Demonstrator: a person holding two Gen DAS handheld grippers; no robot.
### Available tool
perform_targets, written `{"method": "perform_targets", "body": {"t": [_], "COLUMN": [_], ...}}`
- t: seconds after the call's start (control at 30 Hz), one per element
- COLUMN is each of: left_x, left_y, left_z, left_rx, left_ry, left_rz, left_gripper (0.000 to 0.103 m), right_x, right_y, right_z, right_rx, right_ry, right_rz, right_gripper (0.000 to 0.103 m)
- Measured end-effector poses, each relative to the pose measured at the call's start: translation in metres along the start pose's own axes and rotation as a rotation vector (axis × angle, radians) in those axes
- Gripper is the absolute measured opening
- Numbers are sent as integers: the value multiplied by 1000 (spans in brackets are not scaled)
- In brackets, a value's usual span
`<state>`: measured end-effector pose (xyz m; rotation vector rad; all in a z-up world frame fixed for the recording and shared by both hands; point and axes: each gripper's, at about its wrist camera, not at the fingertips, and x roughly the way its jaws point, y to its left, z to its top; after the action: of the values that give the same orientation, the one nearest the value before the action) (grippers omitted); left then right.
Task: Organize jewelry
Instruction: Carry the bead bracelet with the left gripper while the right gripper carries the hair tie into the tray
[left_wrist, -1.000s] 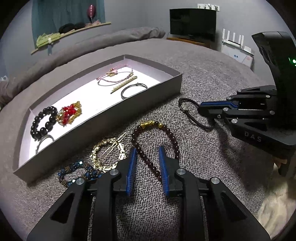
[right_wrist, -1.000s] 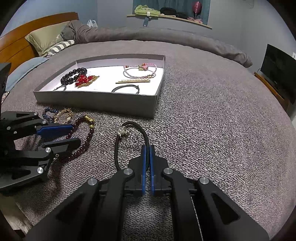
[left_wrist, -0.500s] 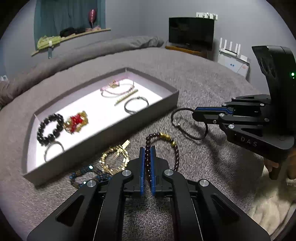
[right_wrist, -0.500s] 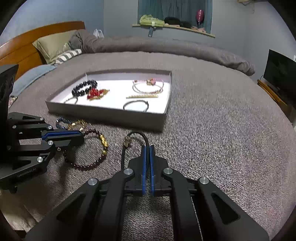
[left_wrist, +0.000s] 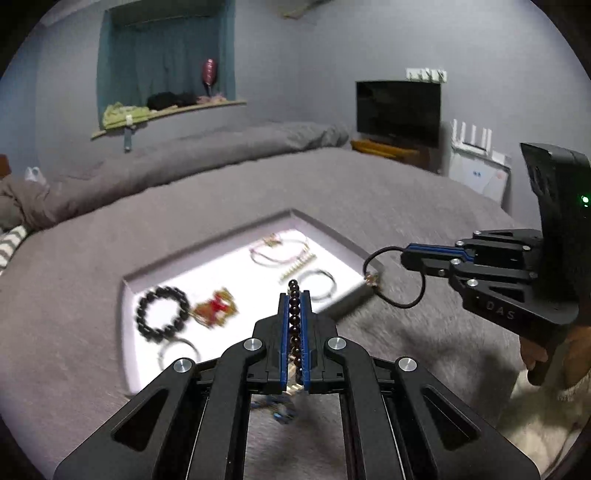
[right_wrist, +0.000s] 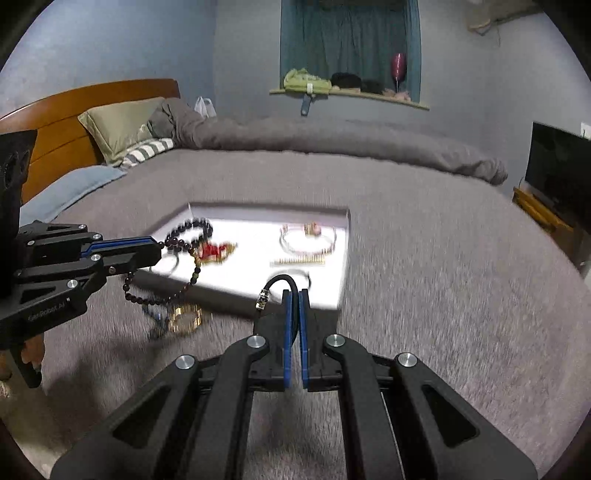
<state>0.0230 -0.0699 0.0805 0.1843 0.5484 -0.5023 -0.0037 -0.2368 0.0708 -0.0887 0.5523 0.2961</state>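
My left gripper (left_wrist: 294, 295) is shut on a dark red bead bracelet (left_wrist: 294, 314), which hangs from it above the bed (right_wrist: 162, 291). My right gripper (right_wrist: 294, 293) is shut on a black cord bracelet (right_wrist: 282, 282) with a metal clasp; that loop also dangles in the left wrist view (left_wrist: 395, 277). Both are lifted in front of the grey tray (left_wrist: 325, 230) with a white floor. Inside it lie a black bead bracelet (left_wrist: 161, 314), a red and gold piece (left_wrist: 216, 308), a pink cord bracelet (left_wrist: 277, 251), a gold bar clip (left_wrist: 297, 267) and a thin black ring (left_wrist: 319, 284).
A gold bracelet (right_wrist: 184, 314) and a blue bead bracelet (right_wrist: 155, 319) lie on the grey bedspread (right_wrist: 443, 295) in front of the tray. A folded duvet (right_wrist: 332, 136) and pillows (right_wrist: 118, 125) lie behind. A television (left_wrist: 398, 107) stands at the right.
The left gripper closed on the dark red bead bracelet and lifted it off the bedspread. The right gripper rose with the black cord bracelet. Both views tilted up toward the tray.
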Motion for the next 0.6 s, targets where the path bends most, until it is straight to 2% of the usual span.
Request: {"method": "perform_targets", "body": {"t": [0.13,0.27,0.47,0.6], "left_x": [-4,3,32,60], "left_y": [16,32,54,59], "left_z": [16,31,44,48], "left_rx": [-16,-24,-70,-54], "left_ry": [-37,-51,-16,29], "left_rz": [36,73,74,55], "left_gripper": [6,6,6,6], "right_x": [4,22,54,79], "right_y": [7,13,22,25], "right_z": [17,32,49,54], "right_rx": [-22,-43,-67,-62], "right_ry": [-30,-22,-5,35], "right_rz": [1,-1,0,33], "right_gripper": [4,4,4,4]}}
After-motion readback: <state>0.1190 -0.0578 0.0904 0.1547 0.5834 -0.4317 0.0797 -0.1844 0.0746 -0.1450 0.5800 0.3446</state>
